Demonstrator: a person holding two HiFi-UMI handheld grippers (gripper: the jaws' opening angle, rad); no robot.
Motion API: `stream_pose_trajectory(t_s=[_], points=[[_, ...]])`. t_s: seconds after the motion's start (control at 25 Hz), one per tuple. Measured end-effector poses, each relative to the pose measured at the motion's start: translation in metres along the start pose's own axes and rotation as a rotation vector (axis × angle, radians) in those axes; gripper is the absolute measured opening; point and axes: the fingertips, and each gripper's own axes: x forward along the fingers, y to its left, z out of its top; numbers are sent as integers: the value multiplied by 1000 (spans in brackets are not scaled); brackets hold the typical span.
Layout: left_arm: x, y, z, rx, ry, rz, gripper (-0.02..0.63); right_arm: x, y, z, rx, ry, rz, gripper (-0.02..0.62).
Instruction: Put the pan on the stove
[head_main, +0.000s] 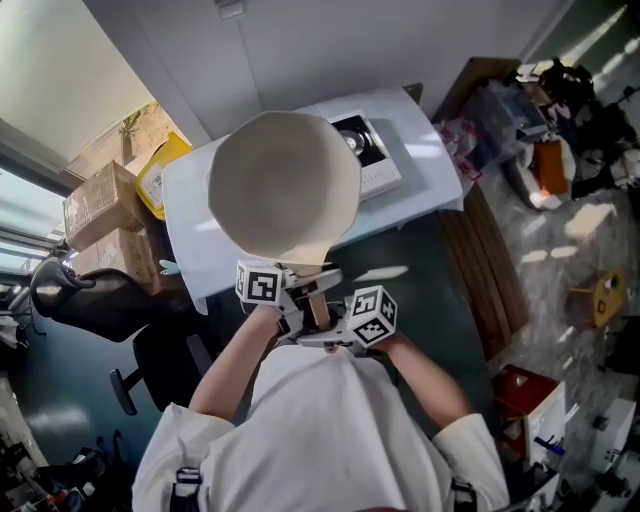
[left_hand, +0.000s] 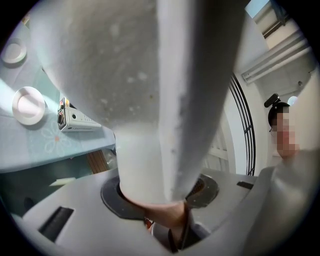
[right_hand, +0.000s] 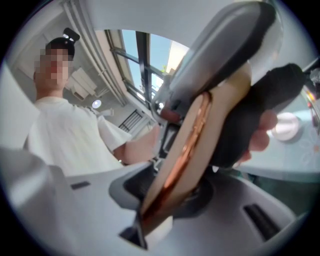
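Head view: the cream pan (head_main: 285, 185) is held up over the near part of the light-cloth table (head_main: 195, 240), its bowl turned towards the camera. Its right rim overlaps the left edge of the portable stove (head_main: 368, 150) in the picture, and the pan does not rest on the stove. The wooden handle (head_main: 318, 303) runs down from the bowl towards the person, with the left gripper (head_main: 278, 295) and right gripper (head_main: 350, 325) clamped on it from either side, close together (their marker cubes nearly flank the handle).

Left gripper view: the pan's pale, speckled underside (left_hand: 125, 75) fills the frame. Its neck drops straight into the left gripper (left_hand: 160, 200), whose jaws are clenched on the point where the neck meets the brown handle (left_hand: 167, 217). Past the pan on the left, the stove (left_hand: 75, 120) sits on the table beside a small white plate (left_hand: 28, 105); a second plate (left_hand: 13, 51) lies further off.

Right gripper view: the handle (right_hand: 192, 135), tan with a copper-coloured edge, slants up through the right gripper (right_hand: 165, 200). Its jaws grasp the handle's lower end. A white plate (right_hand: 287, 125) lies on the table beyond.
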Motion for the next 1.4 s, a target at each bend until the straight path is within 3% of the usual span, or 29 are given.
stream_pose_trajectory(t_s=[0.12, 0.44, 0.72, 0.88, 1.24, 1.4], points=[[-4, 15, 18, -29, 9, 5, 192, 1, -17, 18, 6, -11, -9, 127], [-2, 30, 57, -9, 54, -39, 192, 1, -51, 52, 9, -41, -48, 127], [6, 35, 72, -19, 67, -38, 193, -7, -63, 65, 21, -51, -63, 130], [11, 35, 74, -35, 59, -56, 193, -11, -66, 65, 20, -47, -63, 130], [36, 49, 95, -23, 32, 1, 193, -44, -82, 71, 18, -19, -37, 129], [52, 56, 107, -50, -9, -11, 193, -63, -92, 74, 22, 6, -17, 129]])
